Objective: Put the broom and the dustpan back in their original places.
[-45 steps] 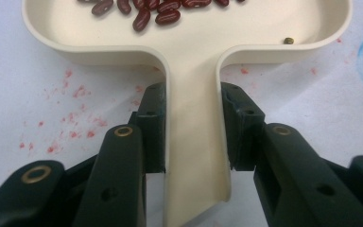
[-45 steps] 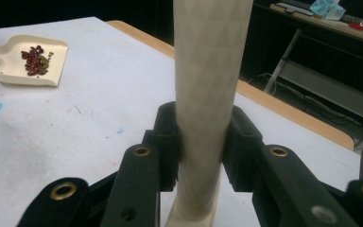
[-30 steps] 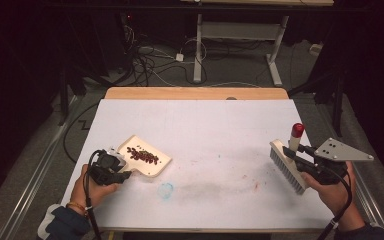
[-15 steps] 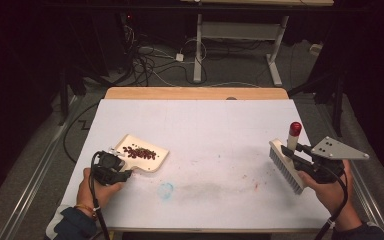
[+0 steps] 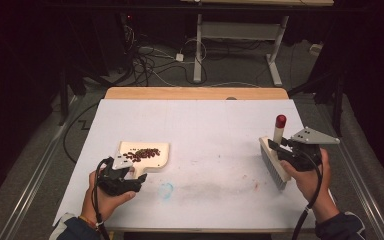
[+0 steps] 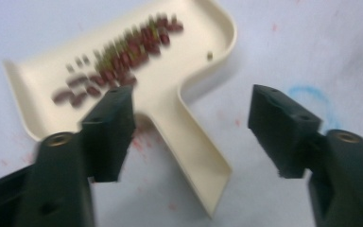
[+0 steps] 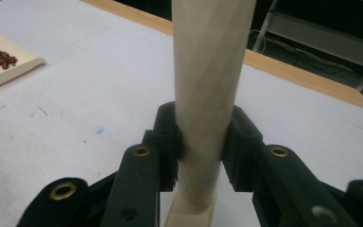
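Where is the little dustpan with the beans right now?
In the high view the dustpan lies flat on the white table, left of centre, just ahead of the left claw, whose open jaws flank its handle.

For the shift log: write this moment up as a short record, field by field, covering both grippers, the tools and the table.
left gripper: open, jaws either side of the dustpan handle, not clamped
right gripper: shut on the brush handle
dustpan: cream, flat on the table, left of centre
beans: dark red, piled in the dustpan
brush: bristles down at the table's right side, red-tipped handle upright
table: white cover with faint red and blue smudges
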A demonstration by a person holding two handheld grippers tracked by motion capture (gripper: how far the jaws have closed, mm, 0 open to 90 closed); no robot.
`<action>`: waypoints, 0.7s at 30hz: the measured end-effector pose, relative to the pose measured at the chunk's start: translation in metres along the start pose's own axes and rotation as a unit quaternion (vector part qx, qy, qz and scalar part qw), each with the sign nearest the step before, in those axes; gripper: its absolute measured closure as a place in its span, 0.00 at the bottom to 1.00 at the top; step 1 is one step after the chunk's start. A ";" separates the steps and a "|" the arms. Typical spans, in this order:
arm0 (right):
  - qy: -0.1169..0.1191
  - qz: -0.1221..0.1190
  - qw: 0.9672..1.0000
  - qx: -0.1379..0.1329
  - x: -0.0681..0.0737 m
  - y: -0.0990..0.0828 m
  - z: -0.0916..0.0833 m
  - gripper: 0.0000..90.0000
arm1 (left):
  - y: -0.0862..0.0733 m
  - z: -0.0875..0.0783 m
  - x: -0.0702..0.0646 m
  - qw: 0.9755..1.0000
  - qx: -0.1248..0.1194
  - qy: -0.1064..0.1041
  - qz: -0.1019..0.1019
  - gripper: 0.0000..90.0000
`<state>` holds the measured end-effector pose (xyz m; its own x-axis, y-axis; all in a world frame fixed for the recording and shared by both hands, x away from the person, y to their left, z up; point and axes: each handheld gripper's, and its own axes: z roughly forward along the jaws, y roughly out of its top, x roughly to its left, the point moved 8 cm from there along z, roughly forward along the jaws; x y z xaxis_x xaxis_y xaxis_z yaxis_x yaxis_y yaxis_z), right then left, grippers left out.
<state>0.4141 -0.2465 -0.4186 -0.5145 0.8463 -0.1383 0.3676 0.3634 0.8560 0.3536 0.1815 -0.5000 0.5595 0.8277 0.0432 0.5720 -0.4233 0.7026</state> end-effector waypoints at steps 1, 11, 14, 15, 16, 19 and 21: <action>-0.002 0.002 1.000 0.001 0.001 0.002 0.004 0.78 | 0.001 -0.001 0.001 1.000 -0.007 -0.001 -0.001 0.31; 0.008 0.029 0.999 0.017 0.012 0.013 0.042 0.76 | 0.002 0.002 0.001 1.000 -0.019 -0.012 0.009 0.30; 0.040 0.062 0.997 0.018 0.016 0.014 0.049 0.74 | 0.001 0.004 0.000 1.000 -0.014 -0.018 0.013 0.30; 0.044 0.067 0.997 0.018 0.017 0.014 0.051 0.73 | 0.001 0.004 -0.001 1.000 -0.012 -0.017 0.015 0.30; 0.059 0.077 0.995 0.018 0.020 0.014 0.053 0.72 | 0.001 0.004 -0.001 1.000 -0.012 -0.017 0.015 0.30; 0.080 0.093 0.992 0.018 0.028 0.013 0.061 0.70 | 0.001 0.005 -0.002 1.000 -0.013 -0.023 0.017 0.30; 0.092 0.106 0.990 0.022 0.035 0.013 0.068 0.68 | 0.001 0.005 -0.003 0.999 -0.014 -0.028 0.018 0.30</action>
<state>0.4532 -0.1856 -0.4460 -0.5525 0.8220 0.1382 0.5141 0.2056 0.8327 0.3554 0.1764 -0.5029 0.6134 0.7892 0.0296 0.5339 -0.4420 0.7209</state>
